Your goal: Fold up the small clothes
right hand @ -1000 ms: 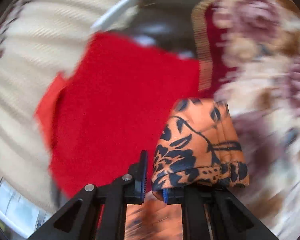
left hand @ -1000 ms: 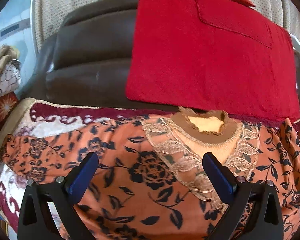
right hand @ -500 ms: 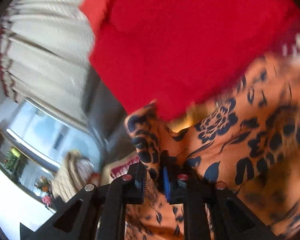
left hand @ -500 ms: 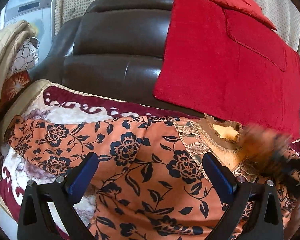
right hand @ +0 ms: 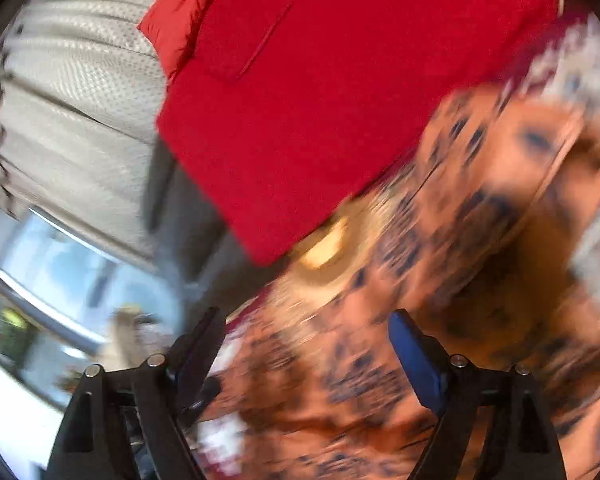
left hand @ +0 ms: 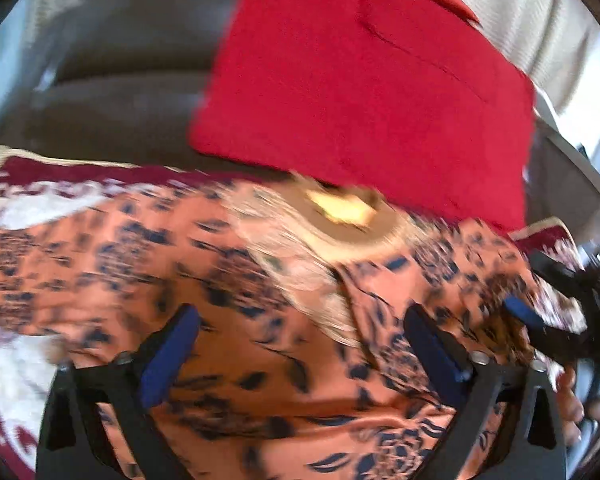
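Observation:
An orange top with dark blue flowers [left hand: 260, 288] lies spread on the patterned sofa cover, its beige lace neckline [left hand: 340, 216] toward the sofa back. Its right sleeve is folded inward over the body. My left gripper [left hand: 300, 344] is open and empty just above the garment's middle. My right gripper [right hand: 304, 344] is open and empty above the same top [right hand: 440, 280]; it also shows at the right edge of the left wrist view [left hand: 548, 320]. Both views are blurred by motion.
A red cloth [left hand: 360, 80] hangs over the dark brown sofa back [left hand: 120, 100]. A maroon and white patterned cover [left hand: 40, 200] lies under the top. Cream curtains [right hand: 72, 92] and a window [right hand: 60, 272] are behind the sofa.
My right gripper carried the sleeve inward over the top, then opened and let it go. My left gripper stayed open and shifted to the right.

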### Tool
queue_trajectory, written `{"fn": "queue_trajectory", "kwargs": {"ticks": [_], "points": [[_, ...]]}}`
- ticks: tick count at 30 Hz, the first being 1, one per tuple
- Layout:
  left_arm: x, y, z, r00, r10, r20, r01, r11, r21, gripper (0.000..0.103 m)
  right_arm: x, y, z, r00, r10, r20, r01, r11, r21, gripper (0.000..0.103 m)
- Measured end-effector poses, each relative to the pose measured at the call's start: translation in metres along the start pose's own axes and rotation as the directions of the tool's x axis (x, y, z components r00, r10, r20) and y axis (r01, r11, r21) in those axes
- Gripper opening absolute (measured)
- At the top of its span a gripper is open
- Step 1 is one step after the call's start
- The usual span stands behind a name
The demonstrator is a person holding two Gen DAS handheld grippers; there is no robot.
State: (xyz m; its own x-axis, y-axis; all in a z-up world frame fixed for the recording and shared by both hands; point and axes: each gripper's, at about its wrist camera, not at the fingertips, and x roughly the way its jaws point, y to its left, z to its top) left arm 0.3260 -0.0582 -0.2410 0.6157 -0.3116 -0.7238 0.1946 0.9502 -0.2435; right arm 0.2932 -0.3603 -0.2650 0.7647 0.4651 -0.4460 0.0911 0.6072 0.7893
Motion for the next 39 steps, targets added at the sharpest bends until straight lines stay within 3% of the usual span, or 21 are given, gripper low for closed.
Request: {"fn": "queue_trajectory", "kwargs": {"ticks": [1, 3, 7, 9, 11, 12, 13, 16, 20, 22, 24, 26, 29, 34, 36, 38, 39], "points": [[0.010, -0.007, -0.001, 0.999, -0.013, -0.031, 0.013, 1.000, 0.012, 0.079, -0.001, -0.004, 0.003, 0.999, -0.035, 0.007, 0.035, 0.999, -0.016, 0.072], [0.033, -0.021, -0.003, 0.993, -0.055, -0.109, 0.057, 0.998, 0.019, 0.066, 0.001, -0.011, 0.005, 0.998, -0.070, -0.002, 0.070, 0.997, -0.017, 0.060], [0.076, -0.039, -0.010, 0.962, -0.140, -0.237, 0.130, 0.990, -0.056, 0.065, -0.007, -0.024, 0.017, 0.997, -0.080, -0.004, 0.079, 0.997, -0.012, 0.059], [0.084, -0.047, -0.011, 0.959, -0.155, -0.236, 0.145, 0.988, -0.060, 0.065, -0.012, -0.026, 0.023, 0.997, -0.077, 0.012, 0.077, 0.997, -0.012, 0.059], [0.085, -0.052, -0.009, 0.962, -0.168, -0.217, 0.162, 0.986, -0.048, 0.043, -0.021, -0.031, 0.031, 0.997, -0.071, 0.029, 0.072, 0.997, -0.014, 0.059], [0.087, -0.053, -0.007, 0.961, -0.173, -0.216, 0.165, 0.985, -0.053, 0.019, -0.021, -0.025, 0.032, 0.996, -0.074, 0.039, 0.075, 0.997, -0.016, 0.059], [0.088, -0.052, -0.006, 0.962, -0.174, -0.208, 0.164, 0.984, -0.065, 0.007, -0.025, -0.023, 0.037, 0.996, -0.079, 0.052, 0.080, 0.997, -0.016, 0.059], [0.085, -0.045, -0.001, 0.969, -0.191, -0.158, 0.177, 0.979, -0.097, 0.005, -0.036, -0.028, 0.047, 0.994, -0.078, 0.080, 0.078, 0.997, 0.001, 0.059], [0.043, -0.034, 0.021, 0.987, -0.160, -0.005, 0.160, 0.986, -0.046, 0.004, -0.046, -0.028, 0.054, 0.987, -0.103, 0.127, 0.105, 0.995, -0.003, 0.059], [0.025, -0.024, 0.029, 0.993, -0.109, 0.043, 0.110, 0.994, -0.027, 0.004, -0.053, -0.023, 0.056, 0.980, -0.115, 0.165, 0.120, 0.993, -0.021, 0.059], [0.007, -0.008, 0.036, 0.996, 0.012, 0.084, -0.012, 1.000, 0.001, 0.004, -0.056, -0.019, 0.057, 0.976, -0.118, 0.183, 0.127, 0.991, -0.041, 0.059], [-0.002, 0.013, 0.039, 0.986, 0.134, 0.103, -0.133, 0.991, -0.016, 0.004, -0.055, -0.016, 0.055, 0.976, -0.119, 0.183, 0.132, 0.990, -0.058, 0.059], [-0.006, 0.049, 0.040, 0.970, 0.224, 0.091, -0.218, 0.974, -0.068, 0.004, -0.044, -0.012, 0.051, 0.984, -0.109, 0.143, 0.121, 0.990, -0.076, 0.059], [-0.016, 0.095, 0.028, 0.973, 0.229, -0.027, -0.230, 0.963, -0.139, 0.005, -0.013, 0.003, 0.039, 0.995, -0.097, 0.037, 0.101, 0.985, -0.140, 0.059], [-0.024, 0.108, 0.025, 0.971, 0.237, -0.039, -0.240, 0.956, -0.166, 0.007, 0.005, 0.004, 0.032, 0.993, -0.115, -0.031, 0.109, 0.982, -0.153, 0.059], [-0.035, 0.124, 0.024, 0.969, 0.248, -0.016, -0.246, 0.946, -0.212, 0.022, 0.030, 0.000, 0.023, 0.971, -0.197, -0.134, 0.173, 0.969, -0.176, 0.059], [-0.045, 0.134, 0.023, 0.965, 0.264, 0.000, -0.256, 0.935, -0.246, 0.044, 0.046, -0.006, 0.017, 0.945, -0.259, -0.201, 0.223, 0.957, -0.184, 0.059]]}}
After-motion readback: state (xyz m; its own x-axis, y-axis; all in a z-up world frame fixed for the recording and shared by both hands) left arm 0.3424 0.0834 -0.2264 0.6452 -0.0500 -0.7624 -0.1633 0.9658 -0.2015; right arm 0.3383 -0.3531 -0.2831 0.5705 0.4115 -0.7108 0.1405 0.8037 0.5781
